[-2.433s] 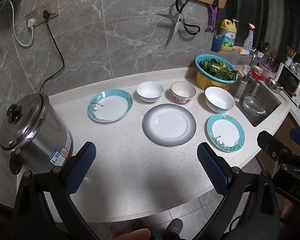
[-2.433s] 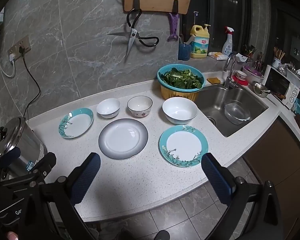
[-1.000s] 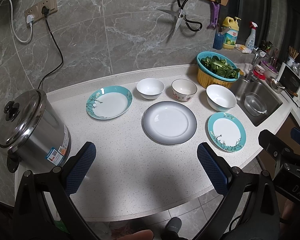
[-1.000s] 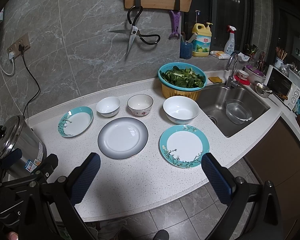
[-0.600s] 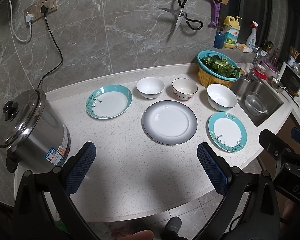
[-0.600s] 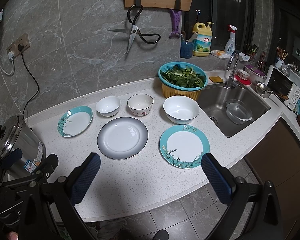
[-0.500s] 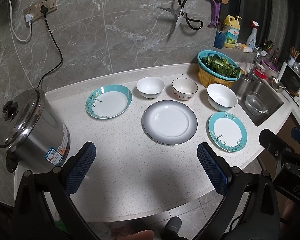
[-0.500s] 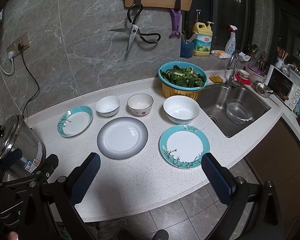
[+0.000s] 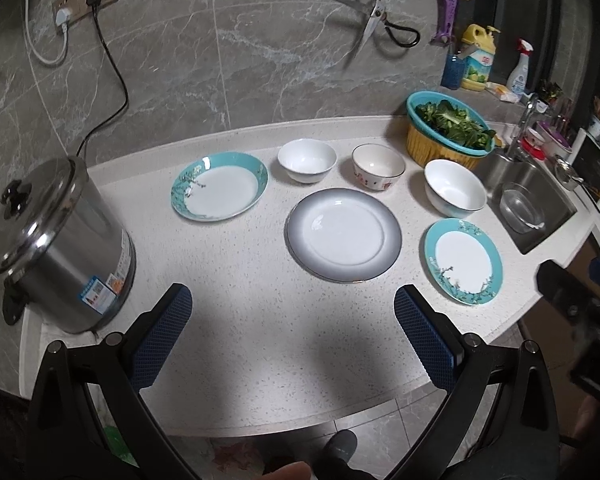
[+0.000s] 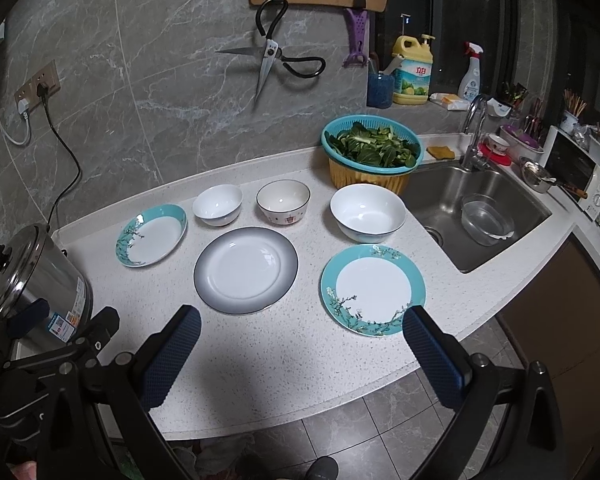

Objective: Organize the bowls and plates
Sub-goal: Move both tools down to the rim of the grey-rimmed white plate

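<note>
On the white counter (image 9: 260, 340) lie a grey-rimmed plate (image 9: 343, 235) (image 10: 245, 270), a teal-rimmed plate at the left (image 9: 219, 191) (image 10: 151, 234) and a teal-rimmed plate at the right (image 9: 463, 260) (image 10: 373, 289). Behind them stand a small white bowl (image 9: 307, 160) (image 10: 217, 204), a cream bowl with a dark rim (image 9: 377, 167) (image 10: 283, 201) and a larger white bowl (image 9: 455, 193) (image 10: 367, 211). My left gripper (image 9: 292, 312) is open and empty over the counter's front. My right gripper (image 10: 300, 332) is open and empty, near the right teal plate.
A steel pot with a lid (image 9: 48, 244) stands at the left edge. A teal basket of greens (image 10: 373, 152) sits by the sink (image 10: 484, 208), which holds a glass bowl (image 10: 486, 220). Scissors (image 10: 276, 58) hang on the wall.
Both cameras have shifted slightly; the dishes have not moved. Both grippers stay open and empty.
</note>
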Demonstrator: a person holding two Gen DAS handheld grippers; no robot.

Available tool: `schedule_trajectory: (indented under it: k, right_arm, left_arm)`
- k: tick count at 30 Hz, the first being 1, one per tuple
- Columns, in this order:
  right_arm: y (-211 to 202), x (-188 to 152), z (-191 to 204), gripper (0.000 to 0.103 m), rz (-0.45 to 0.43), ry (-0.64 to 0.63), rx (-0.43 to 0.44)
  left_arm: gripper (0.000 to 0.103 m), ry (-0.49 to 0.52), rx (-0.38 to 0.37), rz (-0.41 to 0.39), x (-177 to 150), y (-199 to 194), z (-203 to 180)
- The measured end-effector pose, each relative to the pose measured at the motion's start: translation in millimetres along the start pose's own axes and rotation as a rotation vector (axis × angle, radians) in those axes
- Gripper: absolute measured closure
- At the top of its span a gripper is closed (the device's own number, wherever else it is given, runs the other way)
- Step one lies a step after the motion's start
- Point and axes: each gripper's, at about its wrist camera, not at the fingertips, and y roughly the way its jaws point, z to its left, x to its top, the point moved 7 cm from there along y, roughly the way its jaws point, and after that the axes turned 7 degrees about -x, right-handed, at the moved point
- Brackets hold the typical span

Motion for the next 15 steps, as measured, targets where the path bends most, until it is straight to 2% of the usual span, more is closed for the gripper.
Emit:
schedule_trajectory:
  k: [3,6,8,11,13,15]
  right_arm:
    - [5.6,-4.1,0.0,0.000,-0.025,-0.051,0.049]
    - [13.9,-13.8,2.3,0.000,-0.052,-0.107,0.155]
    - [25.1,-20.2,1.5,0.000,-0.044,-0.120,0.187]
    - [48.3,-24.3,-3.5,0.000,-0.009,-0.081,0.253]
    - [65.8,-22.7,-4.2,0.000,0.016,-0.032,0.299]
    - [89.7,-19.6,-2.3,0.000,0.066,-0.018,0.319]
  left_arm:
    - [0.000,-0.037,-0.041,0.055,-17.3,29.9,1.3]
    - [0.001,-0.177,-0.147,0.147,-45.6,65.8,13.7]
    - [0.001,-0.236,-0.139,0.176,-56.4,84.0,25.8]
    - [0.002,-0.178,-0.121,0.149,-53.9,102.7,32.5]
    - [0.002,-0.150,-0.170,0.141,-48.1,119.2,32.6]
    - [0.002,-0.145,-0.267,0.160,-39.0,144.4,33.2]
